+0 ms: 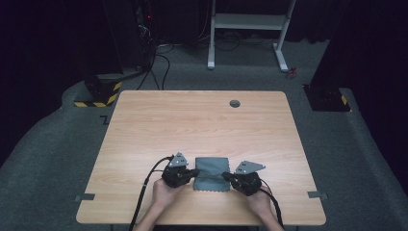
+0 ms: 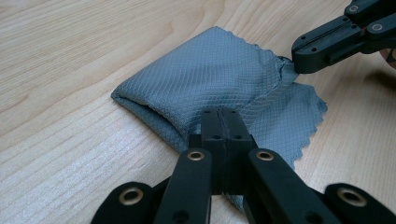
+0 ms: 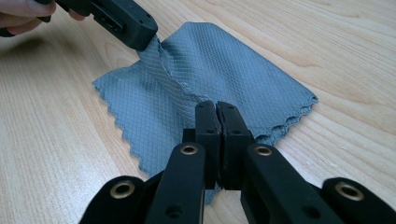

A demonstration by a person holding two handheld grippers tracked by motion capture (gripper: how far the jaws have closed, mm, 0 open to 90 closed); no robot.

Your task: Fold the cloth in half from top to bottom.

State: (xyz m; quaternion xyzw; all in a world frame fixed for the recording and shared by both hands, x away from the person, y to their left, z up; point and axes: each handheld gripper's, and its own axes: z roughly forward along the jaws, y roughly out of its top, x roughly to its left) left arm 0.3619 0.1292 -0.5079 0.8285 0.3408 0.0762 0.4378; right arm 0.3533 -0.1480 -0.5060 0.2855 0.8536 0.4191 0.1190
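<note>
Both hand-held grippers, left (image 1: 193, 172) and right (image 1: 226, 176), pinch cloth (image 1: 210, 169) edges.

Grey-blue cloth (image 1: 210, 173) in front of me, small, roughly square in the high view, woven in a fine diamond pattern, edges pinked in a zigzag. I see it lying on the wooden table (image 1: 192, 125) near the front edge, about midway across. It is folded over: in the left gripper view the cloth (image 2: 205, 79) shows a rounded fold along one side, upper layer puffed slightly, lower layer sticking out flat past it with its scalloped edge on the wood. In the right gripper view the cloth (image 3: 210, 79) has one corner of the upper layer lifted and creased, the rest resting flat.
</note>
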